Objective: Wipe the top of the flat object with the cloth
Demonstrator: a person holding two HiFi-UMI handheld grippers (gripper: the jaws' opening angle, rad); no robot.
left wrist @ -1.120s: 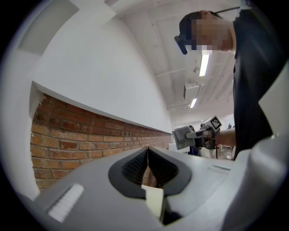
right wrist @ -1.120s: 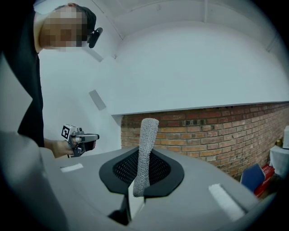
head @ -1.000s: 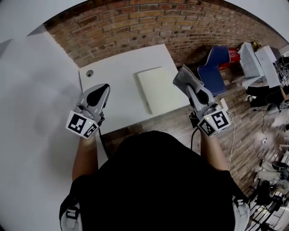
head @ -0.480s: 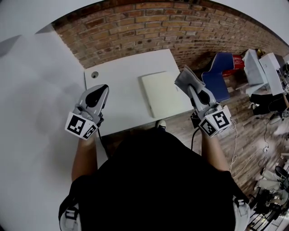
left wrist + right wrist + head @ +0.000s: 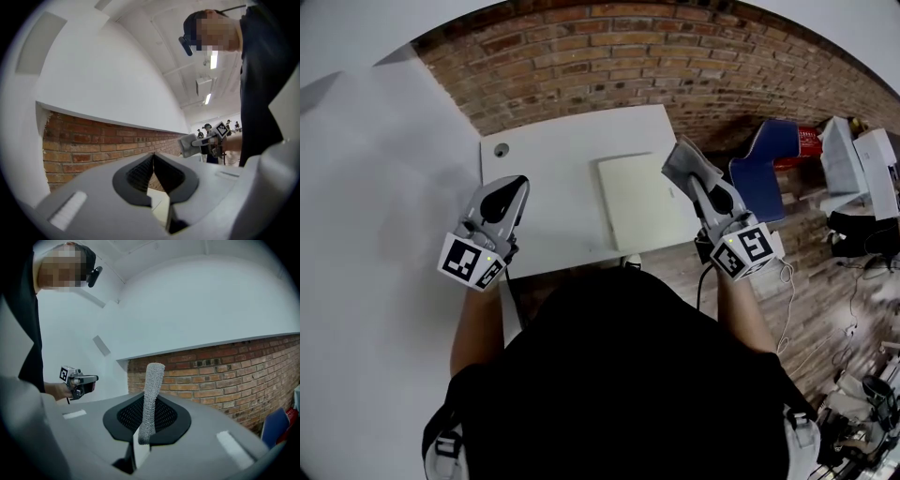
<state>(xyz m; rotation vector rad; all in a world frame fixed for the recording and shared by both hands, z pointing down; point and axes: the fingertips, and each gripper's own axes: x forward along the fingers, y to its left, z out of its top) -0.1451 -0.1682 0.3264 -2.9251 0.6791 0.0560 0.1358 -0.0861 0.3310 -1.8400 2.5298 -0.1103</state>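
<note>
Jaws of the right gripper (image 5: 697,187) pinch a grey cloth (image 5: 682,166) by the surface's (image 5: 544,169) right edge, near the cream flat pad (image 5: 639,204). Left gripper's (image 5: 506,192) jaws sit pressed together, empty.

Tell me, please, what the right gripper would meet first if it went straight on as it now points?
Probably the brick wall: the right gripper, shut on the cloth, points at it; depth is unclear.

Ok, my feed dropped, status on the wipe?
Right gripper shut on cloth, in the air right of the flat object. Left gripper shut, empty. Nothing lying on it.
</note>
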